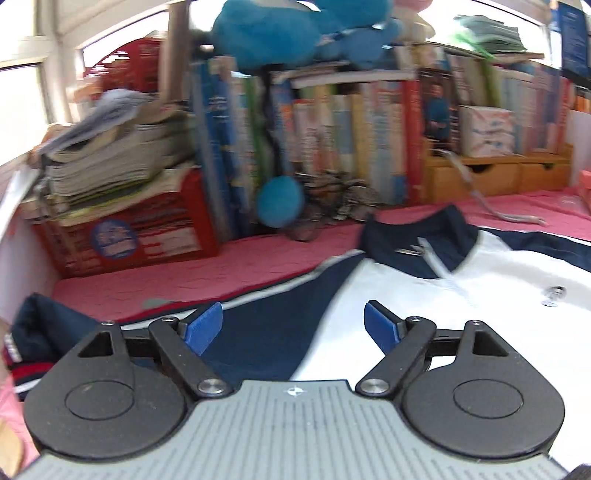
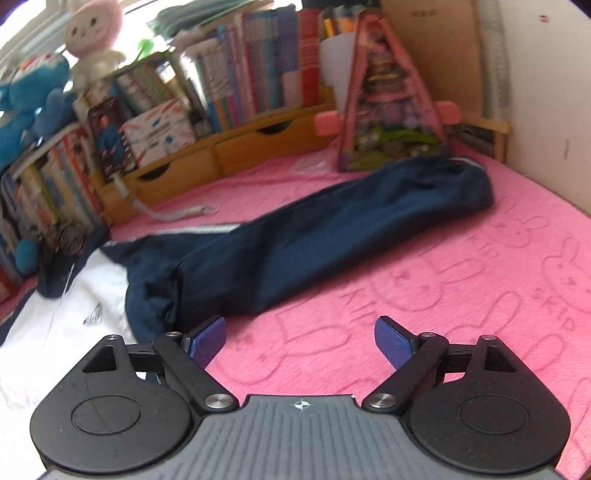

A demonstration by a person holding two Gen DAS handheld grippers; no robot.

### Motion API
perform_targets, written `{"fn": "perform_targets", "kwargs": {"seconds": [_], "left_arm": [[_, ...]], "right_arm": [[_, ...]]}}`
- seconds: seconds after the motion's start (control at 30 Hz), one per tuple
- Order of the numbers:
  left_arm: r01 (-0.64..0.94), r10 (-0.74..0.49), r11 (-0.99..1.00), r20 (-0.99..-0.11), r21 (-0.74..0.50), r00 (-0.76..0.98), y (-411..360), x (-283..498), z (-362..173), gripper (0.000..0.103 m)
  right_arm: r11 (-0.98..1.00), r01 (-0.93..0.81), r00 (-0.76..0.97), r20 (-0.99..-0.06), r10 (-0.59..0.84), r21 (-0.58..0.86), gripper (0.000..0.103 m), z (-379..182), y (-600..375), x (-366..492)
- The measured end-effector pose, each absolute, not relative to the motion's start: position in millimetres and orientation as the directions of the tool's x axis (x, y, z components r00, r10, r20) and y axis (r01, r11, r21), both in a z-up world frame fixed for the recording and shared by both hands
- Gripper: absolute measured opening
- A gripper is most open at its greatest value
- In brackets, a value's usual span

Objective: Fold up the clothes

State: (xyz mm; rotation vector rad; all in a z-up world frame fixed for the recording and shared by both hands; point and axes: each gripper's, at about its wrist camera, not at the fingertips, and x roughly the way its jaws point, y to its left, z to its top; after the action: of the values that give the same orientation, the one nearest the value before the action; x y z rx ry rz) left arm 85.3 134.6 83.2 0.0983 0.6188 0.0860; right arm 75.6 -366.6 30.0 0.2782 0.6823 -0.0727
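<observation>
One garment: a navy-and-white jacket (image 1: 424, 295) lies spread face up on a pink blanket (image 2: 461, 266), collar (image 1: 417, 236) toward the bookshelf, zipper closed down the white front.
Sleeve: its long navy sleeve (image 2: 332, 236) stretches flat across the blanket toward the far wall in the right wrist view, laid out straight, likely so it can be folded inward over the body.
Other sleeve: a bunched navy cuff (image 1: 40, 325) sits at the near left edge of the left wrist view, less neatly arranged.
Left gripper: the left gripper (image 1: 293, 325) hovers low over the jacket's shoulder where navy meets white, jaws spread wide, nothing between them.
Right gripper: the right gripper (image 2: 299, 341) hangs above bare blanket just beside the base of the sleeve, jaws equally wide and empty.
Stage: folding appears not yet begun; both tools seem poised to pick up fabric edges.
Backdrop: rows of books (image 1: 332, 140), wooden drawers (image 2: 207, 155), a blue plush toy (image 1: 266, 33), a pink-eared plush rabbit (image 2: 94, 33) and a pink toy house (image 2: 391, 99) line the blanket's far edge, well apart from the working area.
</observation>
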Motion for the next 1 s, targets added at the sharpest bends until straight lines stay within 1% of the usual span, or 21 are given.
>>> {"fn": "perform_targets", "kwargs": {"seconds": [0.07, 0.1, 0.13, 0.23, 0.37, 0.47, 0.5, 0.53, 0.57, 0.6, 0.7, 0.77, 0.8, 0.87, 0.9, 0.93, 0.97, 1.0], "left_arm": [[0.009, 0.048, 0.996, -0.594, 0.091, 0.803, 107, 92, 69, 0.085], [0.031, 0.026, 0.996, -0.605, 0.084, 0.796, 95, 95, 61, 0.084], [0.043, 0.018, 0.995, -0.616, 0.085, 0.788, 85, 98, 54, 0.085], [0.052, 0.025, 0.994, -0.64, 0.101, 0.768, 66, 103, 33, 0.084], [0.023, 0.055, 0.994, -0.653, 0.111, 0.756, 63, 99, 15, 0.085], [0.002, 0.054, 0.996, -0.649, 0.084, 0.759, 68, 95, 9, 0.09], [-0.006, 0.051, 0.997, -0.647, 0.071, 0.761, 71, 95, 8, 0.092], [-0.015, 0.051, 0.998, -0.644, 0.061, 0.764, 73, 94, 7, 0.094], [-0.022, 0.051, 0.998, -0.642, 0.052, 0.765, 75, 93, 5, 0.097], [-0.026, 0.045, 0.999, -0.644, 0.039, 0.763, 77, 94, 5, 0.098], [-0.034, 0.034, 0.999, -0.653, 0.012, 0.757, 81, 96, 4, 0.101], [-0.038, 0.032, 0.999, -0.657, 0.005, 0.754, 83, 97, 3, 0.102], [-0.037, 0.032, 0.999, -0.657, 0.006, 0.754, 83, 97, 3, 0.102], [-0.036, 0.026, 0.999, -0.658, -0.002, 0.752, 85, 97, 3, 0.103], [-0.036, 0.025, 0.999, -0.659, -0.003, 0.752, 86, 97, 3, 0.103], [-0.035, 0.025, 0.999, -0.659, -0.002, 0.752, 86, 97, 3, 0.103], [-0.035, 0.026, 0.999, -0.659, -0.001, 0.752, 87, 97, 3, 0.103], [-0.034, 0.024, 0.999, -0.659, -0.002, 0.751, 87, 98, 2, 0.103]], "right_arm": [[0.95, 0.205, 0.776, -0.63, -0.011, 0.236, 0.092, 37, -375, 91], [0.945, 0.223, 0.774, -0.632, -0.022, 0.24, 0.097, 40, -377, 101], [0.943, 0.233, 0.769, -0.638, -0.028, 0.239, 0.098, 41, -375, 113], [0.938, 0.274, 0.738, -0.671, -0.064, 0.212, 0.099, 39, -359, 157], [0.93, 0.336, 0.679, -0.723, -0.129, 0.149, 0.099, 31, -334, 216], [0.917, 0.39, 0.615, -0.765, -0.194, 0.081, 0.1, 22, -324, 254], [0.908, 0.416, 0.594, -0.772, -0.224, 0.057, 0.095, 17, -325, 262], [0.897, 0.44, 0.573, -0.779, -0.254, 0.031, 0.056, 13, -326, 269], [0.889, 0.457, 0.551, -0.772, -0.317, -0.039, 0.026, 10, -327, 270], [0.875, 0.472, 0.529, -0.76, -0.378, -0.108, 0.007, 7, -329, 270], [0.876, 0.473, 0.564, -0.729, -0.388, -0.1, 0.01, 16, -360, 237], [0.865, 0.498, 0.571, -0.727, -0.382, -0.063, 0.011, 25, -389, 207], [0.861, 0.509, 0.579, -0.736, -0.35, -0.008, 0.013, 27, -403, 190], [0.842, 0.527, 0.609, -0.744, -0.276, 0.119, 0.022, 30, -430, 155], [0.825, 0.532, 0.629, -0.741, -0.235, 0.191, 0.04, 32, -443, 138], [0.785, 0.576, 0.623, -0.744, -0.241, 0.228, 0.069, 34, -455, 123], [0.77, 0.574, 0.648, -0.729, -0.219, 0.279, 0.072, 34, -462, 108], [0.752, 0.571, 0.673, -0.713, -0.198, 0.33, 0.071, 34, -470, 94]]}}
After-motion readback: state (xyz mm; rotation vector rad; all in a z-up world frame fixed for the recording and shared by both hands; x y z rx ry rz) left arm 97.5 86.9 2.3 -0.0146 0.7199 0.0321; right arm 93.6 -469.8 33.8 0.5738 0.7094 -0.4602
